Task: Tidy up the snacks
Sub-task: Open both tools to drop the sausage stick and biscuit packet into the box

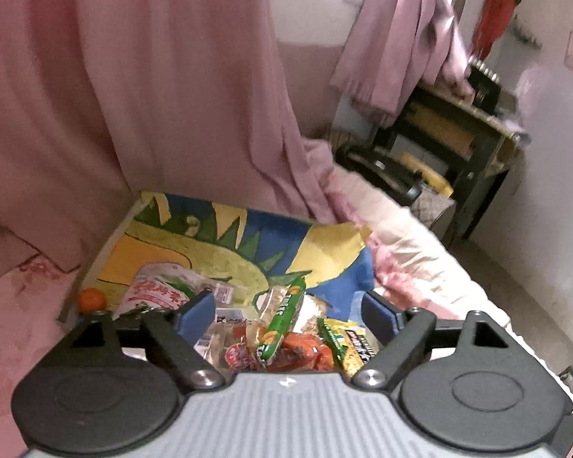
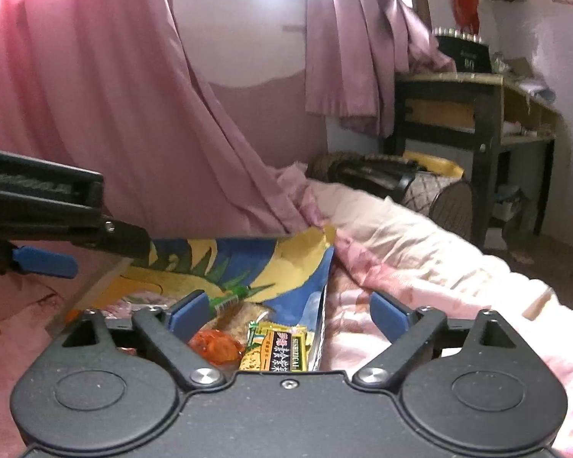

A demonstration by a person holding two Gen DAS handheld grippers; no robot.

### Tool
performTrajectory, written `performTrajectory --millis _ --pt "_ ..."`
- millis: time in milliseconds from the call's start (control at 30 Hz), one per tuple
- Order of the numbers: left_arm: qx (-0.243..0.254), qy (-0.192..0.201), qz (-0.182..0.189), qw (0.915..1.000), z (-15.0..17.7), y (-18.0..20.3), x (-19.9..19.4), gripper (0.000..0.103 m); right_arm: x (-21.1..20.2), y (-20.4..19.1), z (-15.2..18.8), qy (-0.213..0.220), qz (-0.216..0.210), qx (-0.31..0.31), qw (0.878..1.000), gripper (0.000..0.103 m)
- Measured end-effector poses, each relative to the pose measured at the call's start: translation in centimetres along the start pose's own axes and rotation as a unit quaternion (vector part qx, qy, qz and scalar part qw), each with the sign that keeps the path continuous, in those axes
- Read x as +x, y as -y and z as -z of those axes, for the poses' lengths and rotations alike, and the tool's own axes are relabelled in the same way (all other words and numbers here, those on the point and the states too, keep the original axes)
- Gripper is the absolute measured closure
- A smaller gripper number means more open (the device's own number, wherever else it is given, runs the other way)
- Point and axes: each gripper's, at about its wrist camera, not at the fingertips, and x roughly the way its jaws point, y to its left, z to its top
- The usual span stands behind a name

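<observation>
My left tongs and right tongs stand spread, gripping nothing. The green candy roll lies lengthwise toward the tray's far edge.

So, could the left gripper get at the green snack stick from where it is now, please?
Probably yes. The left gripper is open with nothing held, and the green stick lies on top of the snack pile right between its fingers, with nothing over it.

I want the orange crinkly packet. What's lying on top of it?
The long green snack stick lies across the orange packet. A yellow-green packet sits right beside it. The tool's body hides the packet's near end.
</observation>
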Motion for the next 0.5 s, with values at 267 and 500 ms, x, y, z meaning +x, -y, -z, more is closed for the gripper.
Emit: performTrajectory --millis 267,500 --pt "-0.01 0.061 -0.02 0.9979 1.6 -1.3 -5.9 0.002 -5.8 -1.0 -0.3 0.046 -0.012 -0.017 0.999 0.001" --pt "-0.001 0.092 -0.057 0.9942 4.3 -2.8 -9.8 0.001 -10.2 -1.6 0.2 0.069 -0.023 -0.015 0.997 0.001"
